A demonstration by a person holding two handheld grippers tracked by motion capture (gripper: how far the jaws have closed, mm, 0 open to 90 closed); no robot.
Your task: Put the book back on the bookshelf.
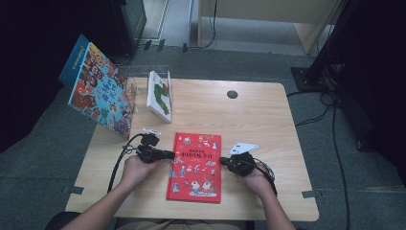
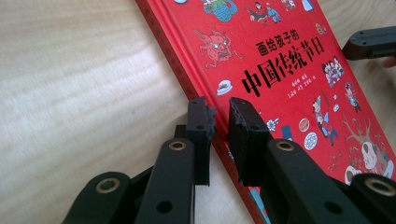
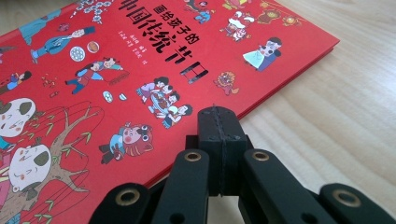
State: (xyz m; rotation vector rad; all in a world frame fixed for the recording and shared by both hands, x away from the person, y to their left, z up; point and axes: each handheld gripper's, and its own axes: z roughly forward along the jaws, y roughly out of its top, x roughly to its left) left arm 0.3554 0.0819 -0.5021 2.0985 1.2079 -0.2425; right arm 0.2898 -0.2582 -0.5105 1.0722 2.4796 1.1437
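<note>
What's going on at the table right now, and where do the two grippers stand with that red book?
A person sits at the wooden table with a gripper in each hand, one on either side of the red book lying flat. The left gripper has its jaws slightly apart at the book's spine edge, not clamped on it. The right gripper has its jaws shut on nothing, at the book's opposite edge. Farther back, a white book stands upright and a blue picture book leans in a clear stand.

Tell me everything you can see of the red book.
The red book is a glossy hardcover with black Chinese title characters and small cartoon figures. It lies closed, flat, cover up, on the wooden table near the person's edge. The left gripper, slightly open, straddles its left edge; the shut right gripper sits at its right edge.
</note>
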